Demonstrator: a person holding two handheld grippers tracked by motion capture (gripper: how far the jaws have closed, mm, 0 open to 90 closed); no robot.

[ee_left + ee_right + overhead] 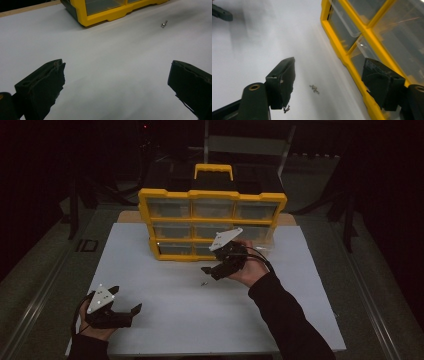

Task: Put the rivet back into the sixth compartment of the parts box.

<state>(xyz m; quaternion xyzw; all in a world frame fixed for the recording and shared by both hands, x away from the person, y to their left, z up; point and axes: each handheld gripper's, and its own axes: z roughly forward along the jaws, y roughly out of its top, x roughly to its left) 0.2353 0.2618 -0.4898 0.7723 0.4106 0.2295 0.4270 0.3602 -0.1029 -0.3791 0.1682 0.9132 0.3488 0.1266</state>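
Note:
A yellow organizer (210, 222) with clear drawers stands upright at the back of the white table (165, 325). A small metal screw (203, 283) lies on the table in front of it. My right gripper (216, 268) hovers just right of the screw, close to the organizer's bottom row, open and holding nothing. In the right gripper view the screw (314, 89) lies between the spread jaws of my right gripper (329, 66), with the organizer (362, 50) on the right. My left gripper (126, 299) rests open near the front left; its view shows the left gripper (117, 75), the screw (163, 24) and the organizer (107, 12).
The organizer's black back and yellow handle (213, 170) rise behind it. A wooden strip (127, 216) edges the table's far side. Dark floor and stands surround the table. A tiny metal bit (286, 108) shows by my right gripper's left jaw.

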